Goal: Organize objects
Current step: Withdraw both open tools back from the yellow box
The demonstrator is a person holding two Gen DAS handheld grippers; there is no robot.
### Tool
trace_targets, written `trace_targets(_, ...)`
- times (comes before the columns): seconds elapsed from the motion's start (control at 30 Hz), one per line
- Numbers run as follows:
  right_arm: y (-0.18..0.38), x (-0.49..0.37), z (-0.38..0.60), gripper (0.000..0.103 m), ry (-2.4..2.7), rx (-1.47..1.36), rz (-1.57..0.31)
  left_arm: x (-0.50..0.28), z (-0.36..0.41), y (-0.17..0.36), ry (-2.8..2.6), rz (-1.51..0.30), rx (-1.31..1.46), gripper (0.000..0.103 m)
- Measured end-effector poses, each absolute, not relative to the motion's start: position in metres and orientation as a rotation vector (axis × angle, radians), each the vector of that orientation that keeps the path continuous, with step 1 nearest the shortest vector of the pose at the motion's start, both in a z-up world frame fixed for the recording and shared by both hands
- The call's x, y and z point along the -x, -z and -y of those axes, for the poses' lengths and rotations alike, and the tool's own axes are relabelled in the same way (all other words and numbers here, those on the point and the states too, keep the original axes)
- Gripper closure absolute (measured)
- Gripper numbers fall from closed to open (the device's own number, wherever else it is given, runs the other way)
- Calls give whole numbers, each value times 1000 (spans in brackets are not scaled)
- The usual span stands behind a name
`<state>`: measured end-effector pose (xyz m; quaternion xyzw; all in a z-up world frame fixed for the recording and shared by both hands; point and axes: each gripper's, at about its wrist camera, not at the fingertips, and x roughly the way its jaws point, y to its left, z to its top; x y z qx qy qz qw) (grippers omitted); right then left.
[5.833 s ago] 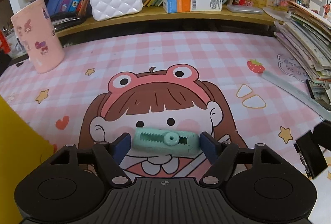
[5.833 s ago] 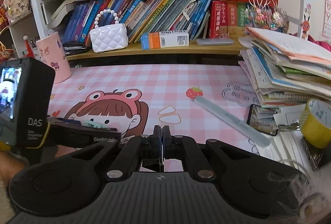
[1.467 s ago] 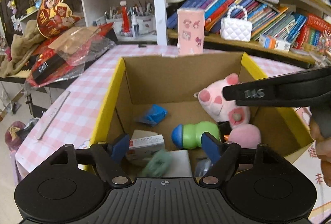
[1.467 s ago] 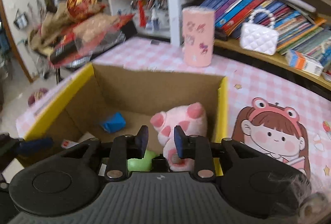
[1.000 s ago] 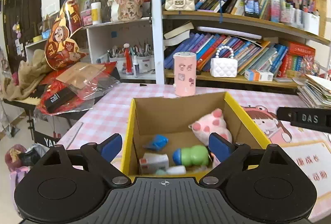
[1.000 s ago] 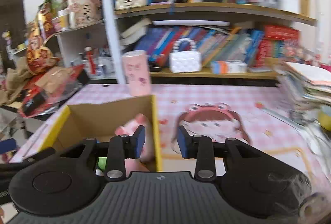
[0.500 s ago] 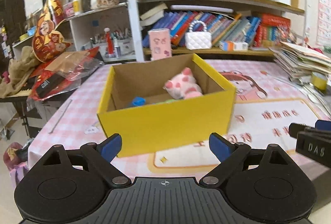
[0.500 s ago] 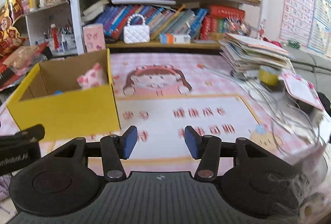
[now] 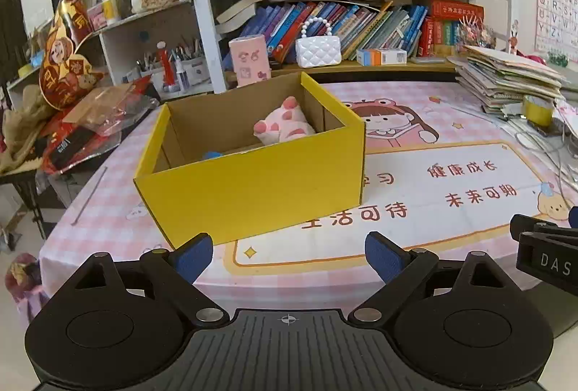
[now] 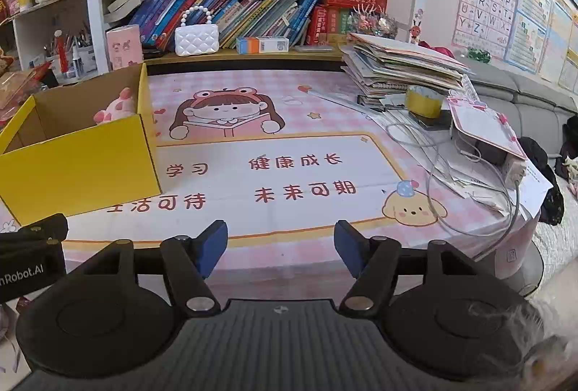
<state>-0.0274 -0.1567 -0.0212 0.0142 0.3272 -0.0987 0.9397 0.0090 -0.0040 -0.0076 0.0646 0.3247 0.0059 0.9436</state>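
Box: yellow cardboard box (image 9: pixel 253 189) near left edge of table (image 9: pixel 451 232), open-topped, upright.
Contents: pink plush toy (image 9: pixel 283 127) against far right wall; a blue item (image 9: pixel 211 155) barely visible; rest hidden.
Left gripper (image 9: pixel 289 252): jaws wide apart, empty.
Right gripper (image 10: pixel 281 243): jaws just been opening, nothing between.
Progress: mat bare in front; sorting judged essentially complete.
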Motion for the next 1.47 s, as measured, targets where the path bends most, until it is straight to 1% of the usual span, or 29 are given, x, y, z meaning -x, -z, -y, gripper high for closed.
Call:
trace_targets(0.07, 21, 28, 159, 24, 198, -29, -671, -9, 7, 7, -21, -666, -142, 9)
trace_targets(0.13, 20, 30, 160, 18, 196, -28, -668, -8, 9, 7, -28, -668, -148, 6)
trace_targets(0.37, 18, 34, 160, 0, 179, -24, -660, -5, 14, 5, -34, -667, -161, 2)
trace_targets(0.97, 18, 38, 161, 0, 182, -16, -672, 0, 18, 6, -55, -688, -163, 2)
trace_targets(1.47, 18, 30, 159, 0, 164, -4, -687, -7, 10, 10, -75, -726, -102, 0)
